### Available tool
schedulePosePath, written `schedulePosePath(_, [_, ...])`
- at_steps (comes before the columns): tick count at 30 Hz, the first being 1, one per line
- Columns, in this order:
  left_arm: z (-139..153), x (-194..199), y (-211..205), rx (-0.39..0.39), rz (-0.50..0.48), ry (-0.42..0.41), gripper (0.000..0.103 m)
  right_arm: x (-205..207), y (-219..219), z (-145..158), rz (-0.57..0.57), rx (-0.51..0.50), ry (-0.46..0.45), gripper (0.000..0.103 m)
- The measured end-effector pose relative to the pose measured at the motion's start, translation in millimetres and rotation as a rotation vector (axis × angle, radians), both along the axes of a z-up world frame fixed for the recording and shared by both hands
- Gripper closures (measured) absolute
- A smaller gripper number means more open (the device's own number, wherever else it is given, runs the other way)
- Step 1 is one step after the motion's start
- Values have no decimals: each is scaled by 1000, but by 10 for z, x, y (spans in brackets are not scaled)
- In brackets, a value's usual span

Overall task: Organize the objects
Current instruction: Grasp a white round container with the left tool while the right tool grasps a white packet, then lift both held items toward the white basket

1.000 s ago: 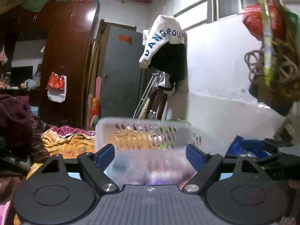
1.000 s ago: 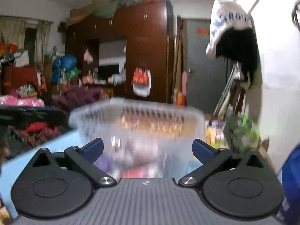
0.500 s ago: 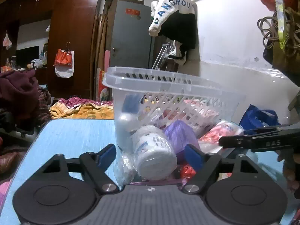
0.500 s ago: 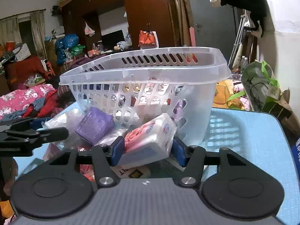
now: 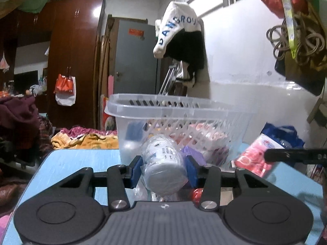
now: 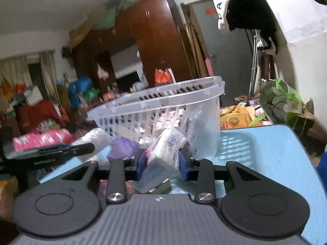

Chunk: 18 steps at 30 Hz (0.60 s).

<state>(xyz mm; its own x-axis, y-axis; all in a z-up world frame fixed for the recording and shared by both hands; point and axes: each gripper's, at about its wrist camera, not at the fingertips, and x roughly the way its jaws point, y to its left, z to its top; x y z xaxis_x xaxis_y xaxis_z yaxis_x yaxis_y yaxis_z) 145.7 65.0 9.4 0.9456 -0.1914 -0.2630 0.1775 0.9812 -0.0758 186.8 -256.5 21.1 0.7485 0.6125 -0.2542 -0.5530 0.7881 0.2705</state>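
Basket [image 5: 175, 110] sits just beyond both grippers on blue table [image 5: 67, 163]. Left gripper [image 5: 164, 170] pinches white bottle [image 5: 163, 169] in clear wrap. Only right view shows right gripper [image 6: 161, 164] clamping tissue pack [image 6: 165, 149], purple packet [image 6: 122, 149] to its left.

In the left wrist view, the white bottle [image 5: 163, 167] hides whatever lies behind it at frame centre, and its label print is too small to read. The basket [image 5: 173, 106] walls blur the packets inside. At the right edge, the pink packet [image 5: 253, 157] is smeared. In the right wrist view, the left side is motion-blurred, and the tissue pack [image 6: 165, 149] lettering is illegible.
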Motion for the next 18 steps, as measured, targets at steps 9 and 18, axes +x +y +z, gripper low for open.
schedulePosePath(9, [7,-47,103,-76,1,-52,54,-3,-53,-74,-26,72,-51,65])
schedulePosePath(18, [16,-111,121,-87,10,-98,54,-26,3,-104,-78,21,-91,66])
